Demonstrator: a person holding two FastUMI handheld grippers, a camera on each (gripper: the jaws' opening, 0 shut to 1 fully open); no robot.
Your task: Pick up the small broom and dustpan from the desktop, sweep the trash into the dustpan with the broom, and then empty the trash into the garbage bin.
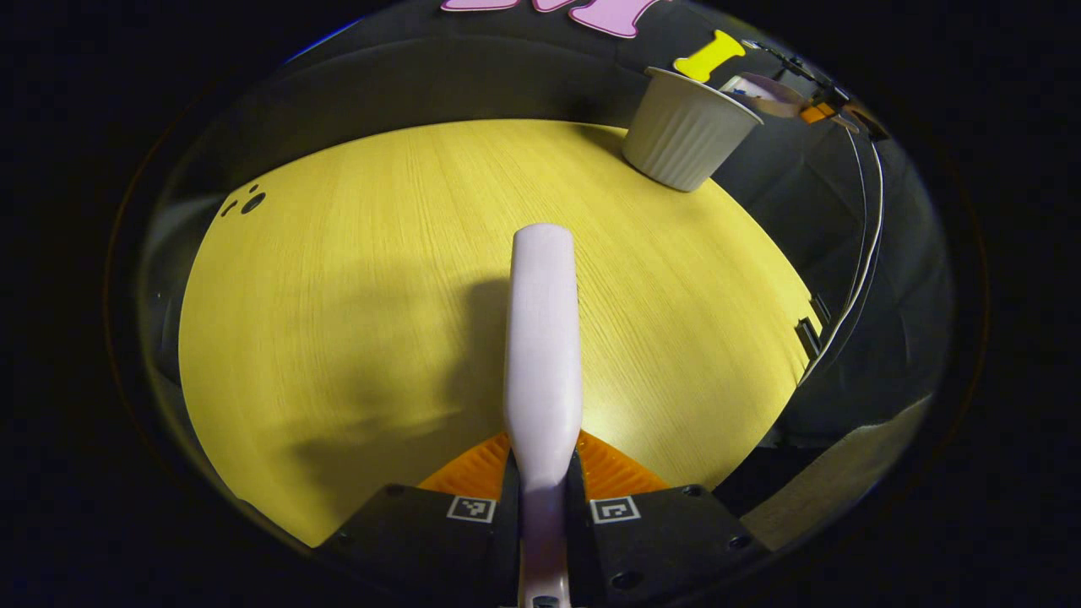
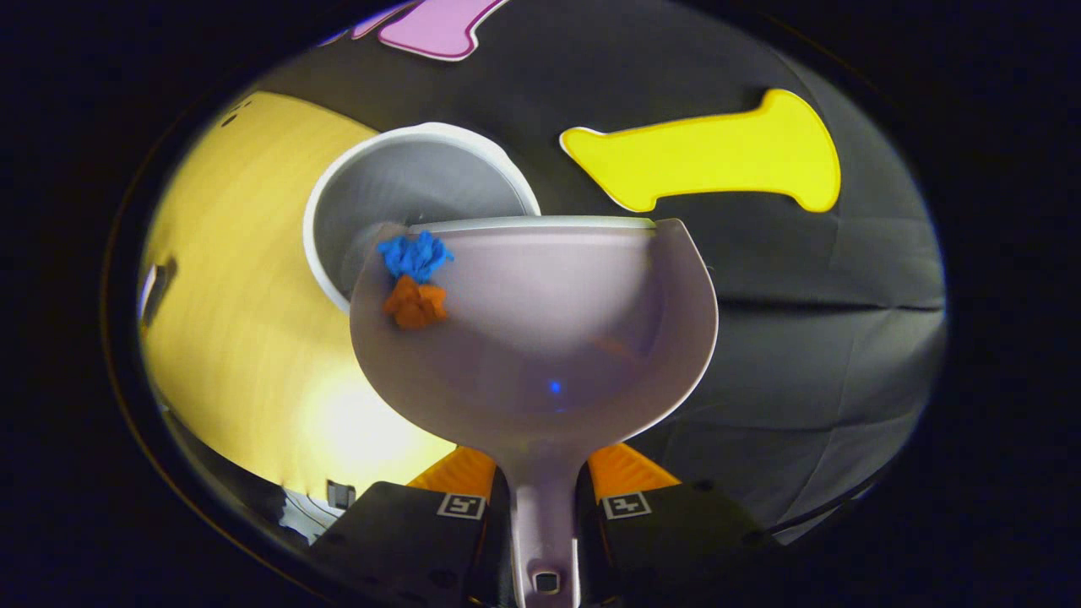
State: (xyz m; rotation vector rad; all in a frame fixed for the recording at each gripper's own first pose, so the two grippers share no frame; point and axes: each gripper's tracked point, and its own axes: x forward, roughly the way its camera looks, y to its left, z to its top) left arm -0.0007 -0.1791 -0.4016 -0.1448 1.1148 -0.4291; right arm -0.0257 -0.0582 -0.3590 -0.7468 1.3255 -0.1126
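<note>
We held the light, stiff dustpan by its handle in the right gripper, jaws clenched, trash loose beside the bin at upper left, while the left gripper clamped the broom.

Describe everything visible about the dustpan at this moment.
The dustpan is pale lilac, smooth plastic by its look, with a rounded scoop and a narrow handle clamped between the right gripper fingers. It is held in the air, its front lip over the white garbage bin. A blue scrap and an orange scrap lie inside.
</note>
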